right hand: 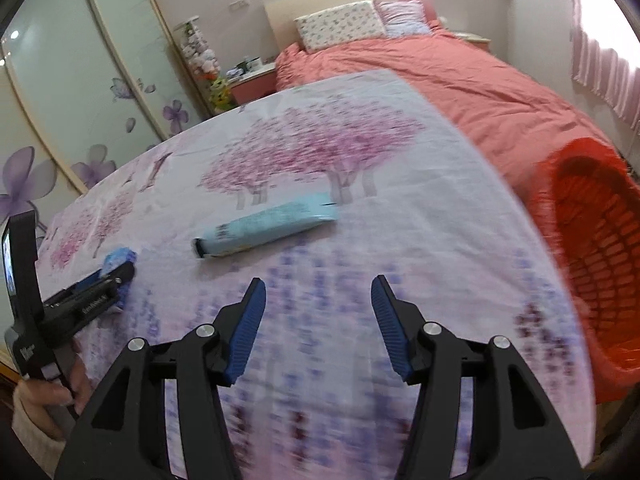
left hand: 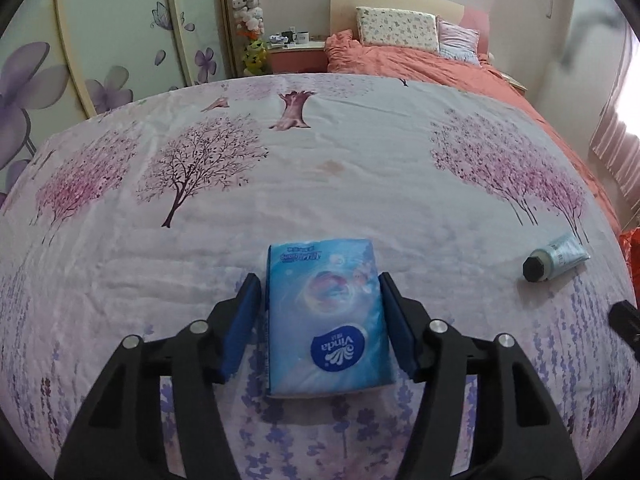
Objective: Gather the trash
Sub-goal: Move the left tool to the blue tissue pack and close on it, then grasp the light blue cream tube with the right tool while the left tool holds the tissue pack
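Only the right wrist view shows the red basket [right hand: 592,264] beside the table, and the person's hand [right hand: 60,396]. The left gripper [left hand: 320,280] pinches a blue tissue pack [left hand: 326,320] lying on the flowery cloth [left hand: 320,168], its long side pointing straight away. The right gripper [right hand: 318,284] is spread wide with nothing in it. A pale blue tube [right hand: 268,228] lies ahead, black cap toward the left.

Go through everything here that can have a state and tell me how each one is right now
Tissue pack: flat on the sheet, between the left hand-held gripper pads.
Left hand-held gripper: around the pack, contact unclear.
Right hand-held gripper: open, empty.
Tube: lying down, capped.
Red basket: beside the table, contents unseen.
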The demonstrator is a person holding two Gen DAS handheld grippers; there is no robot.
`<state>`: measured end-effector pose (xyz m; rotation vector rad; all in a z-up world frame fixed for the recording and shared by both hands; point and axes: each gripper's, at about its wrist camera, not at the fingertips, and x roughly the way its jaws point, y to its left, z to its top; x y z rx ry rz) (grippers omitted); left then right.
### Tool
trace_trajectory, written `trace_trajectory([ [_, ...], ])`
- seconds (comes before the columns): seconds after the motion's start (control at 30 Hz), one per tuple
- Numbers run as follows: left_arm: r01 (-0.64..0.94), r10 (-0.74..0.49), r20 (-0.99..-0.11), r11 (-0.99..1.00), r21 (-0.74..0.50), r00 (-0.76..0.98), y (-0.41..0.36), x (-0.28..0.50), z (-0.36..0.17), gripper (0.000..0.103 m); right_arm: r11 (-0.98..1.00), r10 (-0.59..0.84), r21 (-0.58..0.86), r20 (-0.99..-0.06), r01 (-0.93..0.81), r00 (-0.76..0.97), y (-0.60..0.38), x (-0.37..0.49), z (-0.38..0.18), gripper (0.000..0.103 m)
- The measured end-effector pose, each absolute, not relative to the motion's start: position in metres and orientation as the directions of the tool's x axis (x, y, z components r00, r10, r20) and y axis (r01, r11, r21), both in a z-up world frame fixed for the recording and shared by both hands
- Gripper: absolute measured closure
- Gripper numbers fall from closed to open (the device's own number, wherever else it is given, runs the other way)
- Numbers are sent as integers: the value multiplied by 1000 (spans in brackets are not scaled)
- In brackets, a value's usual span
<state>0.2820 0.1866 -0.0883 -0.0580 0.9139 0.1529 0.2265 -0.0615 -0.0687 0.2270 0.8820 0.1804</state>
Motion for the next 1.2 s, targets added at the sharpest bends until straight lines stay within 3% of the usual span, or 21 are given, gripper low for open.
trace_trajectory([
  [0.3, -157, 93, -792, 988, -3, 603, 188, 280, -90, 44, 926, 365, 345, -704, -155, 610, -7, 268, -61, 66],
  [0.57, -159, 58, -786, 986, -52, 615, 194, 277, -90, 44, 881, 470, 425, -749, -206, 466, -1, 311, -73, 70],
  [0.83, -160, 60, -787, 986, -50, 614, 195, 276, -90, 44, 937, 299, 162, -833, -311, 466, -8, 277, -71, 79],
  [1.03, -160, 71, -789, 986, -36, 611, 195, 276, -90, 44, 946, 321, 226, -750, -231, 578, -44, 259, -62, 79],
  [1.2, -161, 74, -789, 986, -32, 610, 194, 276, -90, 44, 967, 254, 198, -751, -160, 609, -55, 267, -68, 79],
])
